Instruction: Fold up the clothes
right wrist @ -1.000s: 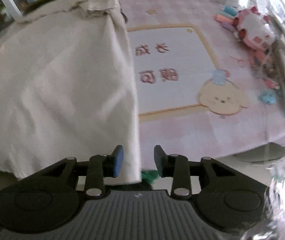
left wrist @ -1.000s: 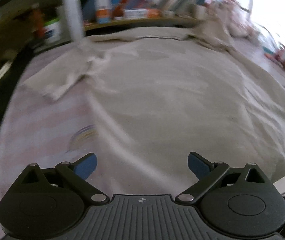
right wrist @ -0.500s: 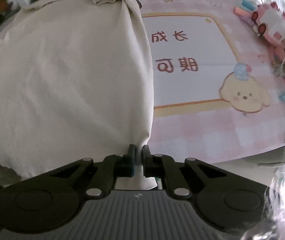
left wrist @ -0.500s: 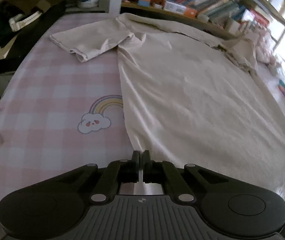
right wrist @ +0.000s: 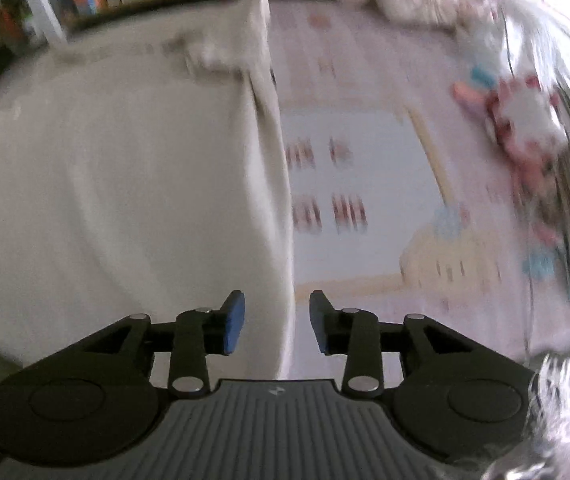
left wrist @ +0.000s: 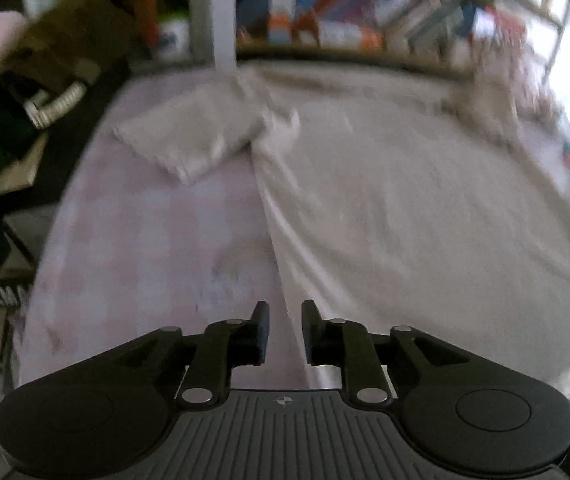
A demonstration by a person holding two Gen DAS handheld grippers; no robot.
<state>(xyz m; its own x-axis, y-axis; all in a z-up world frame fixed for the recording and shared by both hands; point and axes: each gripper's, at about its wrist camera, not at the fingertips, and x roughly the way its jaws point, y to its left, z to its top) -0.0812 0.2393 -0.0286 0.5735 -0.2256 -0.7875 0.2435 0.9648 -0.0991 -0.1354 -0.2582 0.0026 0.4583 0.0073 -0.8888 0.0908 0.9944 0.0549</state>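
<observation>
1. Left wrist view: beige shirt lies spread flat on the pink checked worktop — one sleeve out sideways.
2. Left claw is opening, its pads off the shirt's side edge.
3. Right claw is opening too — the shirt's other edge runs between its pads, unpinched.

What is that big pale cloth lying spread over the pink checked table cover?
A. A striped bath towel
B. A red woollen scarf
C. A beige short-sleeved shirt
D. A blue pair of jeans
C. The beige shirt lies flat on the pink checked cover, and a short sleeve sticks out to one side near the far end, so it is a shirt, not jeans, a towel or a scarf.
</observation>
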